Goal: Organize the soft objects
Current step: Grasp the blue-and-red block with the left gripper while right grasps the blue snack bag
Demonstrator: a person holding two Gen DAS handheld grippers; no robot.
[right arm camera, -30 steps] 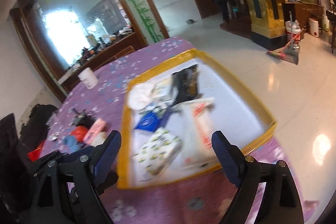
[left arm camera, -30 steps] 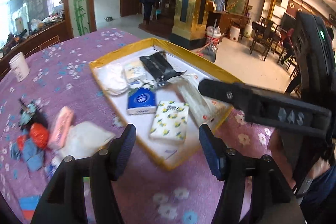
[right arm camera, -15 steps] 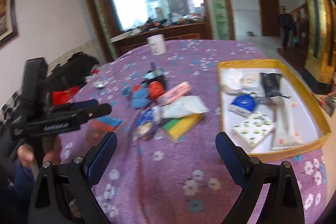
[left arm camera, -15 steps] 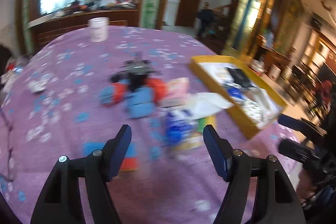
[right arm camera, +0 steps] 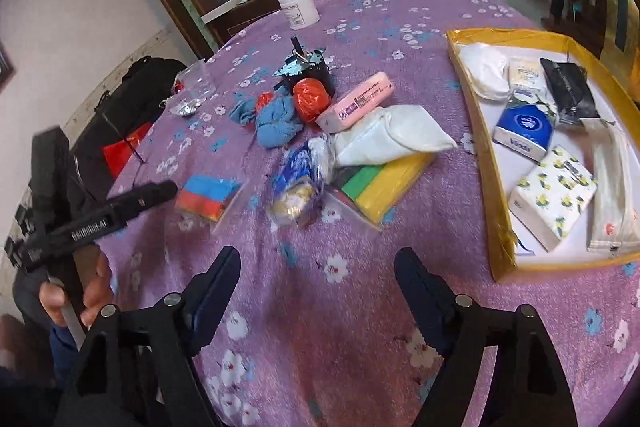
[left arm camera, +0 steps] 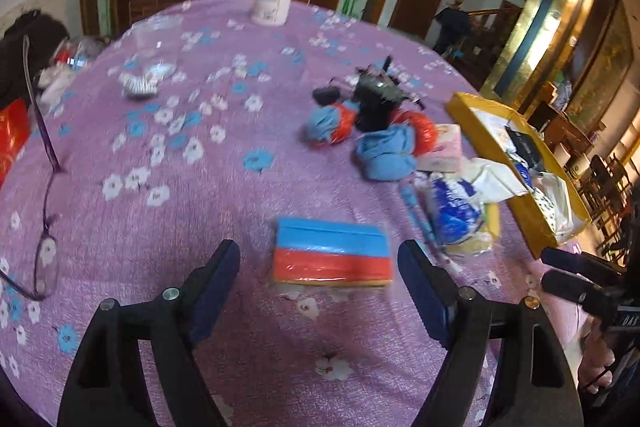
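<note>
A blue and red sponge pack (left arm camera: 331, 254) lies on the purple flowered tablecloth, just ahead of my open, empty left gripper (left arm camera: 319, 285); it also shows in the right wrist view (right arm camera: 208, 197). Beside it lie a blue-white bag (left arm camera: 454, 209), a green-yellow sponge pack (right arm camera: 384, 183), a white pouch (right arm camera: 394, 139), a pink tissue pack (right arm camera: 354, 105) and blue cloths (left arm camera: 384, 155). The yellow tray (right arm camera: 476, 131) at the right holds tissue packs, among them a lemon-print one (right arm camera: 554, 189). My right gripper (right arm camera: 318, 283) is open and empty above the cloth.
A white jar (left arm camera: 273, 3) stands at the far side. A black pot (right arm camera: 308, 73) and orange balls (right arm camera: 310, 99) sit mid-table. Glasses (left arm camera: 44, 195) lie at the left. A clear cup (right arm camera: 196, 81) and bags are at the far left edge.
My left gripper has swung from over the tray leftward to the loose pile and come down near the blue and red sponge pack. My right gripper has pulled back from the tray.
</note>
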